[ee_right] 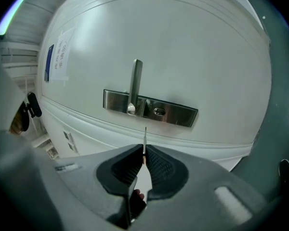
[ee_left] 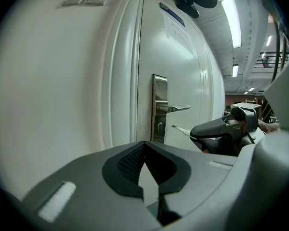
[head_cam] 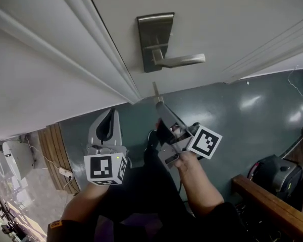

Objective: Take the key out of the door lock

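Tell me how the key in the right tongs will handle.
The thin silver metal key looks stiff: its blade juts straight from the right tongs. Likely light, being so slim. Smooth metal may pivot in that narrow pinch.

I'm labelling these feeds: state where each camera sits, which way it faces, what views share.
Head view: on the person's head, looking steeply down at the door handle; left gripper, right gripper, right hand show.
Left gripper view: on the left gripper, facing the door at a slant; its shut, empty jaws show.
Right gripper view: on the right gripper, facing the lock plate; its jaws hold the key.
Shared: all three show the door handle.
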Demonstrator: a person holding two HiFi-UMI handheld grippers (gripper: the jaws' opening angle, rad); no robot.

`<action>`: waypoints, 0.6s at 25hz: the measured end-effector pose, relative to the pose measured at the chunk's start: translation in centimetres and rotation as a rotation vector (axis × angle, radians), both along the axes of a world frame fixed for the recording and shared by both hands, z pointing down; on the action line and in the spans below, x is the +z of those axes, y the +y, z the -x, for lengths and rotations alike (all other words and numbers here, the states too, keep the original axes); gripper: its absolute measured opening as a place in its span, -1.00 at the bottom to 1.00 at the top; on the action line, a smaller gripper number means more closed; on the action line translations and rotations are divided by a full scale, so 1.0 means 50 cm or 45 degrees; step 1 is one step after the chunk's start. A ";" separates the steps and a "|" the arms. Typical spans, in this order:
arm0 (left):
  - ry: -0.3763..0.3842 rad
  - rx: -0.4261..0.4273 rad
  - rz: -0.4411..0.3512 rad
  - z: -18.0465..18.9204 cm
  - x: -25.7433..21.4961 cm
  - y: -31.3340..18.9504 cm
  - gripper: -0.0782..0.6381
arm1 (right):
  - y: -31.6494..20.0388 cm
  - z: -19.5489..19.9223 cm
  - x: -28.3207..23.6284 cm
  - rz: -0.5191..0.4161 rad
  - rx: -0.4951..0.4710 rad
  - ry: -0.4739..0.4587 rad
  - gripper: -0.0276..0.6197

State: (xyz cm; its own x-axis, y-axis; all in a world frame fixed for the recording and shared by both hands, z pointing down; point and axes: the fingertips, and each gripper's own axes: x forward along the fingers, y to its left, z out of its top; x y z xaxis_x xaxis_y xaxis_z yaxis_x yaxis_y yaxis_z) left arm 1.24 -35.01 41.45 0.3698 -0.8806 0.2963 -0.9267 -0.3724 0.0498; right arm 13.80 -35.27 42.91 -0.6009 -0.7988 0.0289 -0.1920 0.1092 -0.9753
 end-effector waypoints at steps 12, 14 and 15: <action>0.053 0.107 -0.076 0.151 -0.045 0.174 -0.73 | 0.190 0.161 -0.046 -0.047 0.084 0.043 -0.87; 0.054 0.133 -0.097 0.187 -0.058 0.209 -0.73 | 0.228 0.195 -0.056 -0.057 0.104 0.057 -0.87; 0.054 0.144 -0.105 0.205 -0.065 0.225 -0.73 | 0.245 0.211 -0.063 -0.065 0.117 0.061 -0.87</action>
